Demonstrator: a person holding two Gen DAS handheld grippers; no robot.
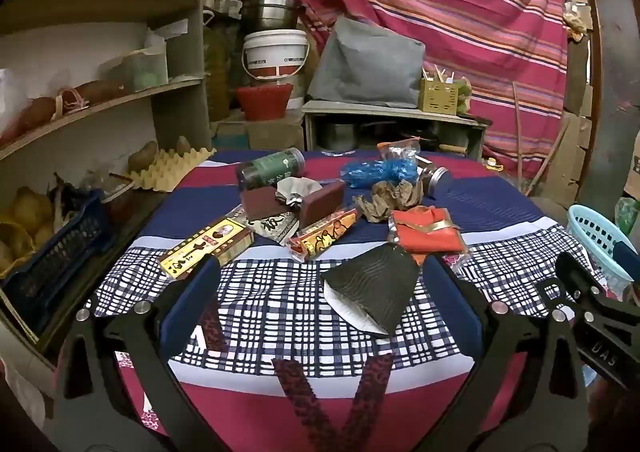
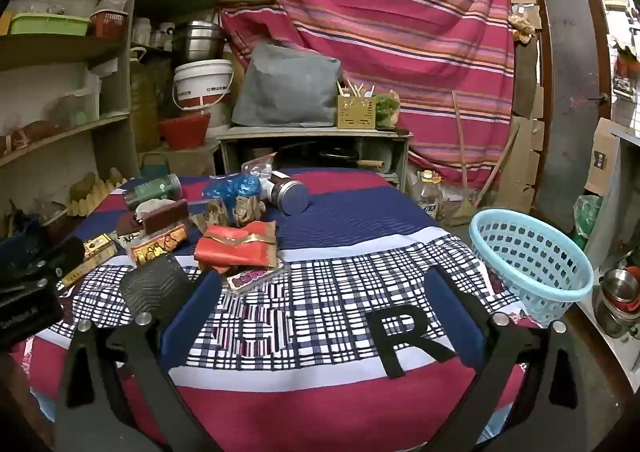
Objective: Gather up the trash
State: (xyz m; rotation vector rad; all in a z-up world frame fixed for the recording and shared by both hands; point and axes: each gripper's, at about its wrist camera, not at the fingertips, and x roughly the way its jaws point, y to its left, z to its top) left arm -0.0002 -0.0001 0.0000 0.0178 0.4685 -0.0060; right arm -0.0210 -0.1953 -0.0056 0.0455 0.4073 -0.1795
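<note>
The pale blue perforated plastic basket (image 1: 600, 242) is cut off at the left view's edge. Left tool (image 1: 320, 284) and right tool (image 2: 324, 292) both gape wide, holding nothing above the cloth-covered counter (image 2: 360, 212).

Wrappers, boxes, crumpled paper (image 1: 394, 198) – scattered beside empty blue basket (image 2: 532, 256).

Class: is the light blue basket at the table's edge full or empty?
Empty: the light blue basket shows only its bare perforated inside; the trash lies on the table.
</note>
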